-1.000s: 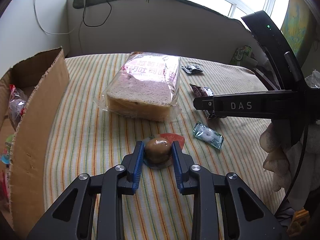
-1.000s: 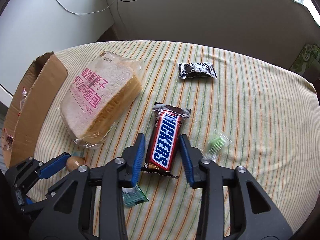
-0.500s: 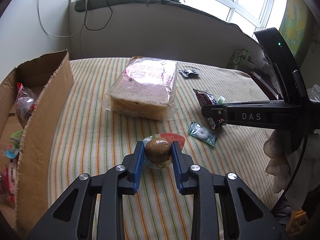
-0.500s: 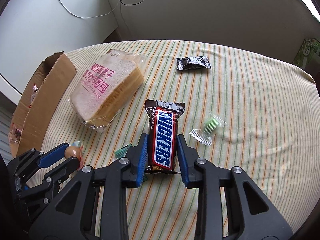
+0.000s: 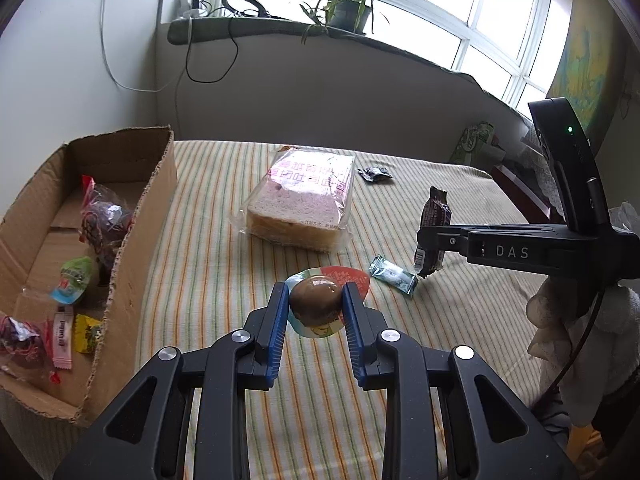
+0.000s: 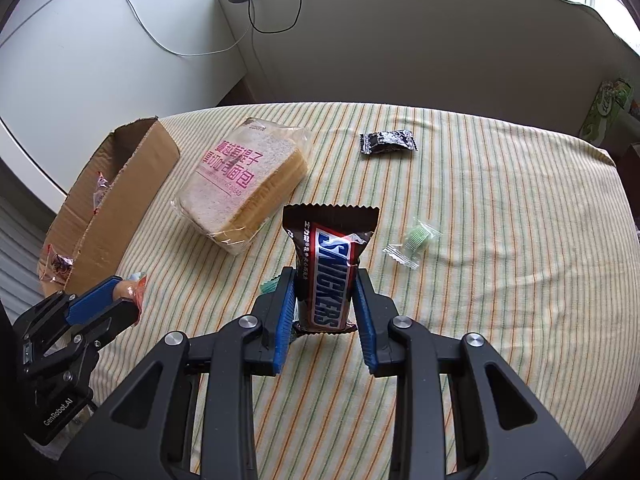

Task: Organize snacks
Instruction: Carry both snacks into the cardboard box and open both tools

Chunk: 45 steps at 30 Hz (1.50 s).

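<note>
My left gripper (image 5: 315,307) is shut on a packaged brown egg (image 5: 316,303) and holds it above the striped tablecloth, right of the open cardboard box (image 5: 132,240). My right gripper (image 6: 325,301) is shut on a Snickers bar (image 6: 329,276), lifted off the table and standing upright; it also shows in the left wrist view (image 5: 434,236). The left gripper appears at lower left in the right wrist view (image 6: 120,300). The box (image 6: 116,208) holds several wrapped snacks (image 5: 72,280).
On the table lie a bagged bread loaf (image 5: 304,200) (image 6: 244,180), a black sachet (image 6: 387,142) (image 5: 374,174), a green clear-wrapped candy (image 6: 414,242) and a teal candy (image 5: 394,280). A wall and windowsill with plant stand behind.
Both grippers have risen from the table with their snacks. The Snickers bar was gripped and lifted upright. The egg has come up off the cloth and the box has come more into view.
</note>
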### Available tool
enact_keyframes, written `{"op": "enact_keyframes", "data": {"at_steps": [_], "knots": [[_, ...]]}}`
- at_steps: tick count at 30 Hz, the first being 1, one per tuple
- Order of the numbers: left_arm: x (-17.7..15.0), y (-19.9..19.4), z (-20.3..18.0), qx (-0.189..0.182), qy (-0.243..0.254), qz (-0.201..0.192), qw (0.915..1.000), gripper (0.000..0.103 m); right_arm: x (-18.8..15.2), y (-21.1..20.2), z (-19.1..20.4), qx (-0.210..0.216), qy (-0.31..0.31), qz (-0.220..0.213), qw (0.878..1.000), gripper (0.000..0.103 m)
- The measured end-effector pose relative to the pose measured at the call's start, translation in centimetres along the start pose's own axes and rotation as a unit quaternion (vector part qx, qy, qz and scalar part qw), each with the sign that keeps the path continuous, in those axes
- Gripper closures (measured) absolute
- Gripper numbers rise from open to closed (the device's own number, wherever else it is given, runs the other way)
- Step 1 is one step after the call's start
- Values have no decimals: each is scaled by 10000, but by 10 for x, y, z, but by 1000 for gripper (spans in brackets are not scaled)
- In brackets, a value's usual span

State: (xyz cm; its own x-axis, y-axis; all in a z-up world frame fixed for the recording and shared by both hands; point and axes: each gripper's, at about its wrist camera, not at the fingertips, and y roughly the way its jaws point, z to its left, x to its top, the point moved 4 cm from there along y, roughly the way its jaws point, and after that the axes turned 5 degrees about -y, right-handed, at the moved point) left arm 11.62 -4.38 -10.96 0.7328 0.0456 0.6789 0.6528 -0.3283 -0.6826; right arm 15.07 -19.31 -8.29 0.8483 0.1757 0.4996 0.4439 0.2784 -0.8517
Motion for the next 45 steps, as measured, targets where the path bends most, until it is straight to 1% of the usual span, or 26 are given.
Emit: {"op": "enact_keyframes", "data": {"at_steps": [4,10,23,34,45], "knots": [[3,-13,5,7,-45,-129,9999,77,2,-9,10,51,-66,-93,9999,73],[10,-31,17,85,-142,-354,9992,77,7,-22,39,218,-279,-224,9991,73],[16,-66,65,426,-407,-755,9954,77,14,-31,114,614,-890,-302,9937,73],[27,-81,118,778,-607,-910,9909,77,29,-23,168,881,-1211,-303,9883,73],[41,-81,157,1016,-788,-943,9872,77,42,-7,214,1127,-1465,-280,9824,73]]}}
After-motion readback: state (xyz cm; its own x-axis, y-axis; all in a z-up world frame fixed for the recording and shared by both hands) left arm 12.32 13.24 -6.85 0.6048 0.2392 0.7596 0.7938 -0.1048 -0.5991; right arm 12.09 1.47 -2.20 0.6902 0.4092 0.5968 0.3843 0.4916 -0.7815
